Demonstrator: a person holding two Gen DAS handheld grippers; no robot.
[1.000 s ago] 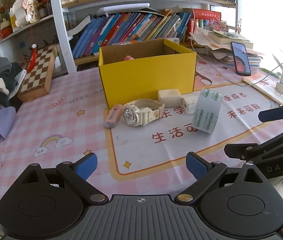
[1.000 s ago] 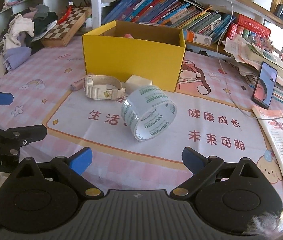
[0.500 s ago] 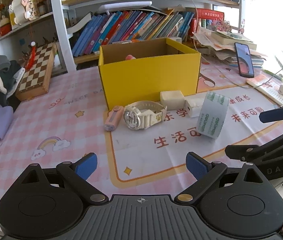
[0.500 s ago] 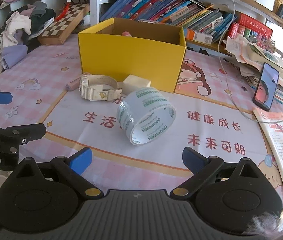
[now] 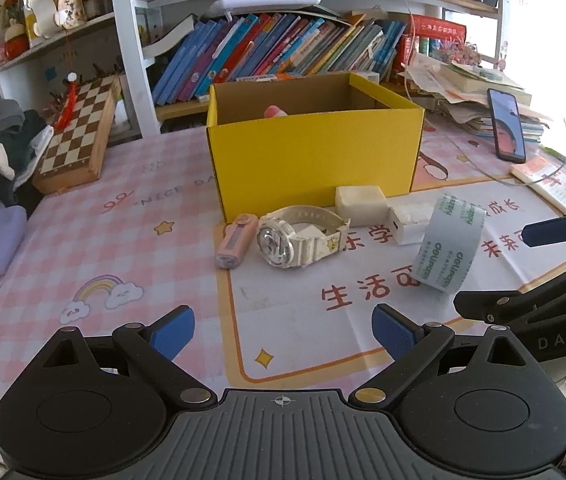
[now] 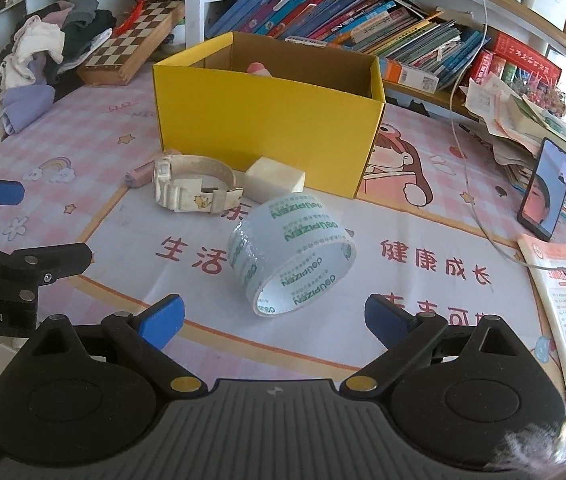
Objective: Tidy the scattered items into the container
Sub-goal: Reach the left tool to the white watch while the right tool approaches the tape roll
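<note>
Both your grippers hover low over the desk, level, aimed at the yellow box. Left gripper is wide open w/ nothing held; right gripper also wide open, empty, tape roll lying tilted just ahead betw. its fingers, not touched. Open mat in front of both. Along the box's front wall: white watch, cream block, white charger, pink case. Box top is open, a pink item inside.
</note>
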